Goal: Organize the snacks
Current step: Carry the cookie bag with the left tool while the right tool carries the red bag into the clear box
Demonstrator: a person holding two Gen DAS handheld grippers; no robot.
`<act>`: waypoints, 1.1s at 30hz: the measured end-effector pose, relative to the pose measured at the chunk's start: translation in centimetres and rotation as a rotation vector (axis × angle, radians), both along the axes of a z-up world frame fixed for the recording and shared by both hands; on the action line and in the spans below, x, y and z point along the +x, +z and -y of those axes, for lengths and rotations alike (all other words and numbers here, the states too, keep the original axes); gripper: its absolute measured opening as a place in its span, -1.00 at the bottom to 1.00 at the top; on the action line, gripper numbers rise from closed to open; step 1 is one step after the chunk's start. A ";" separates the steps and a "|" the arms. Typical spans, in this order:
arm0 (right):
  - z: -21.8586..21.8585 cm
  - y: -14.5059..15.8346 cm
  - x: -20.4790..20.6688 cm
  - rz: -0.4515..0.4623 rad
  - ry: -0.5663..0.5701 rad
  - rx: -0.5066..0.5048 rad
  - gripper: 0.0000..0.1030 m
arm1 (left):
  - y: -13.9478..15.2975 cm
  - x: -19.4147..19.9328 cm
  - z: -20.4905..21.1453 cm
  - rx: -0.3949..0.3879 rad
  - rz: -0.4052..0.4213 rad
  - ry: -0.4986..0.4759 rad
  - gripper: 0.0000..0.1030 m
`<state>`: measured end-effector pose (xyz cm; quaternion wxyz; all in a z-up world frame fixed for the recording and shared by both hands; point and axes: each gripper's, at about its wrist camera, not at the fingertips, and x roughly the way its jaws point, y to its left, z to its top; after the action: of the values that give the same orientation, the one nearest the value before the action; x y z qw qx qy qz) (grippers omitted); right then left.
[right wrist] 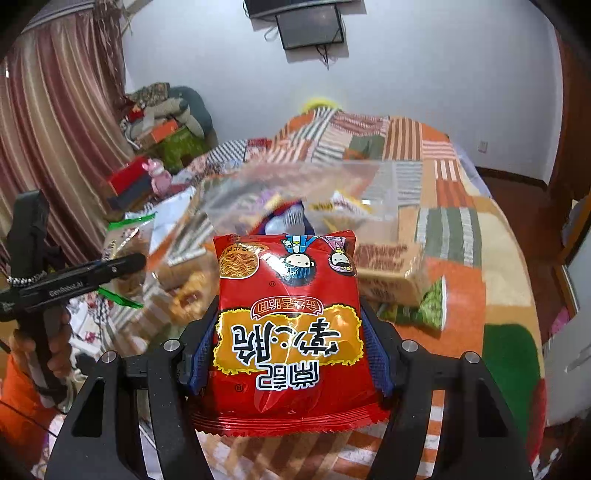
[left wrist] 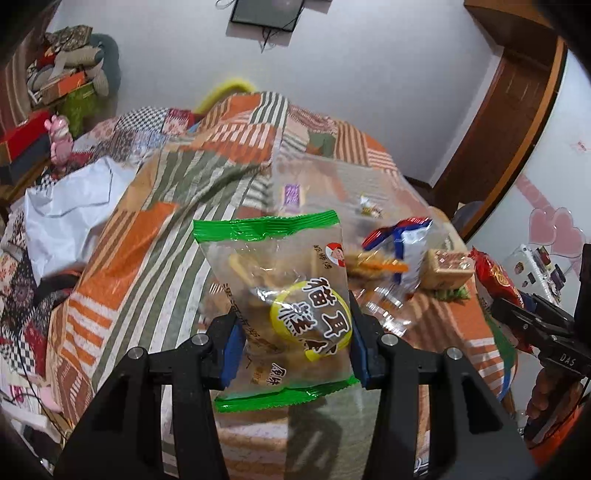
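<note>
**Two snack packets held above a patchwork-covered bed**

Pinched between the blue pads of the left gripper (left wrist: 293, 343): one clear packet with green edges (left wrist: 277, 306), upright, raised over the striped patchwork bedspread (left wrist: 155, 236). Clamped in the right gripper (right wrist: 288, 339): one red noodle-snack packet (right wrist: 288, 332), print upside down toward the camera, likewise lifted above the bedspread.

Just beyond both packets, in the middle of the bed: one clear plastic bag (left wrist: 332, 184), partly blurred, with small wrapped snacks inside, exact number impossible to tell. Near its mouth: one blue-and-white packet (left wrist: 406, 243), one tan block-shaped pack (left wrist: 448, 267) and, under that pack in the right wrist view, one green packet (right wrist: 430, 306). No object between either packet and the bag.

Further left: one crumpled white bag (left wrist: 70, 210), one pink plush toy (left wrist: 59, 138), stacked boxes and clothes (left wrist: 62, 70). On the far wall: one dark screen (left wrist: 267, 13). Far right: a wooden door frame (left wrist: 509, 110).
</note>
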<state>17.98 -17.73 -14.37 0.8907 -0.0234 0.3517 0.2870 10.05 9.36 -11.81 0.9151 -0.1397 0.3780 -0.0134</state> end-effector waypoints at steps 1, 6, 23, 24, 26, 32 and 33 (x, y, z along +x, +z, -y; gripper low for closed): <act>0.0 0.4 0.1 0.013 -0.003 0.005 0.24 | 0.4 0.1 0.2 0.005 0.009 -0.003 -0.07; 0.2 1.9 0.9 0.063 -0.021 0.014 0.24 | 2.3 1.1 0.7 0.021 0.056 -0.024 -0.07; 0.4 5.6 5.7 0.155 -0.081 0.074 0.24 | 6.1 6.3 1.7 0.028 0.148 -0.062 -0.07; 0.3 5.7 5.9 0.159 -0.084 0.072 0.24 | 6.2 6.7 1.6 0.027 0.151 -0.064 -0.07; 0.1 5.8 6.5 0.169 -0.092 0.065 0.24 | 6.6 7.7 1.6 0.039 0.157 -0.070 -0.07; -0.4 5.9 8.3 0.179 -0.104 0.055 0.24 | 6.6 10.1 1.5 0.048 0.156 -0.084 -0.07; -0.4 5.8 8.6 0.178 -0.105 0.050 0.24 | 6.5 10.5 1.6 0.049 0.154 -0.084 -0.07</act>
<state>26.57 -17.29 -8.56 0.9326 -0.0082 0.2645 0.2454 20.56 7.74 -5.28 0.9433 -0.0998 0.3121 -0.0530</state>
